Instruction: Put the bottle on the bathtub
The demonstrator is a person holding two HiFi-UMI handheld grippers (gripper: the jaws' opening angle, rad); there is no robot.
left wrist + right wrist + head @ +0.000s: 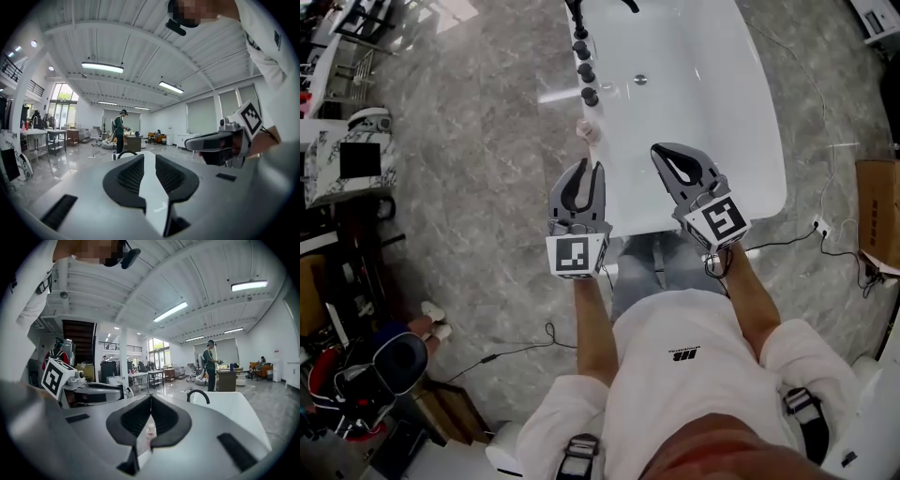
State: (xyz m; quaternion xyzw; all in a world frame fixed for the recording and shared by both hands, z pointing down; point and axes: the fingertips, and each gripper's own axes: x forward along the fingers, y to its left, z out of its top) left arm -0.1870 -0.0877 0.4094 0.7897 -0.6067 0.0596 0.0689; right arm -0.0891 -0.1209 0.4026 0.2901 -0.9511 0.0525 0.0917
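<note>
Left gripper (592, 166) is held low over the grey marble floor (469, 141), just short of the near end of the bathtub (722, 112). Its jaws are drawn almost together, with only a narrow slit seen between the pads, and nothing is held in it. Ahead of its tips the bottle (588, 131) is found on the left rim of the bathtub, apart from both grippers. It is small and blurred in the head view, but it appears to stand upright, pale with a pinkish body. Farther along the same rim a row of dark tap knobs (586, 72) is set, and a black spout (577, 11) is seen beyond them. The drain (640, 81) is visible in the white basin. To the right, the right gripper (660, 152) is held above the near part of the basin, angled toward the left rim. Its jaws are closed tip to tip and nothing is gripped. Through the hollow beneath the tips in the right gripper view, only the distant bottle is seen. At the far right a black cable (787, 242) is laid across the floor toward a cardboard box (879, 216).
</note>
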